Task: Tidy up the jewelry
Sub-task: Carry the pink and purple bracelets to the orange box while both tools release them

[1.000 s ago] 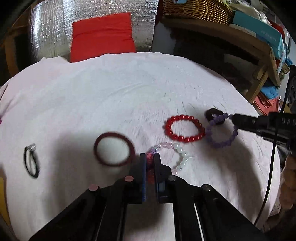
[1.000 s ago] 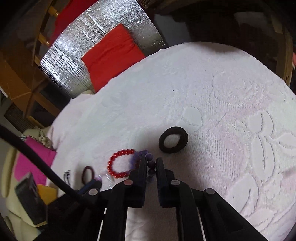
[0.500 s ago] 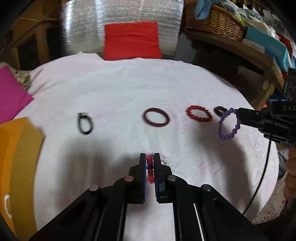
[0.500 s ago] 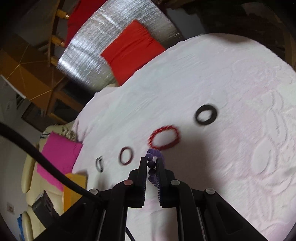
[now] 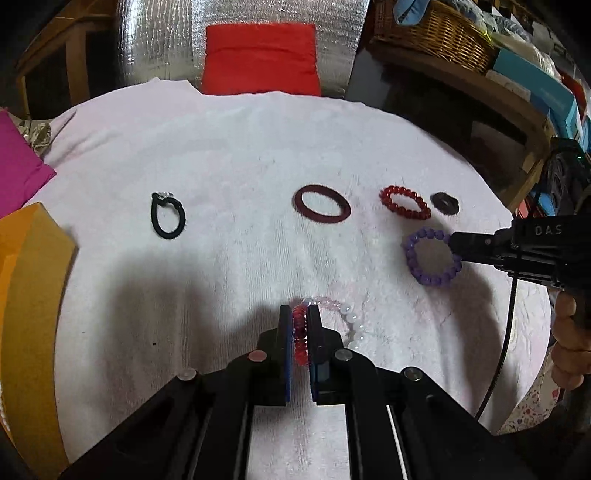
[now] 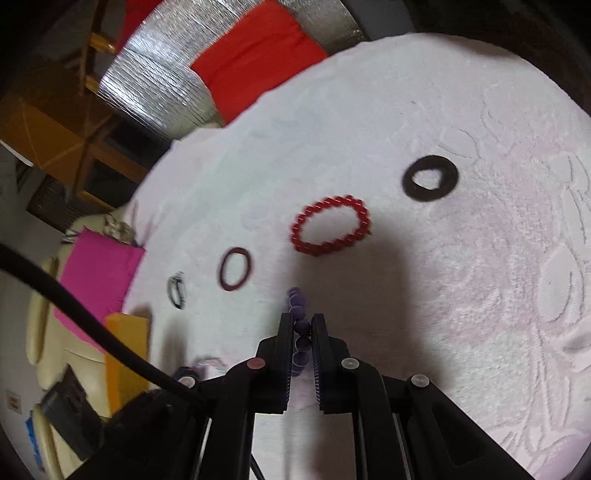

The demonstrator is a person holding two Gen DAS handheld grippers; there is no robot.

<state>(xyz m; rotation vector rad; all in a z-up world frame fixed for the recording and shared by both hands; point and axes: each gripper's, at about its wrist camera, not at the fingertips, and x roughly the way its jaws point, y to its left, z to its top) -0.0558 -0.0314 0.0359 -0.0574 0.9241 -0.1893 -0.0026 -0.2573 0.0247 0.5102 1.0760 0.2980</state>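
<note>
We see four rings in a row on the white-covered desk [image 5: 221,155]. Our left tool [image 5: 299,325], at six o'clock, pinches a pink-and-white bracelet [image 5: 347,321]; our right tool [image 6: 303,332], at three o'clock, clamps a purple bracelet [image 5: 432,256]. Both seem left to place.

Home storeroom (wicker basket [image 5: 439,33], cushions [image 5: 260,59]).
</note>
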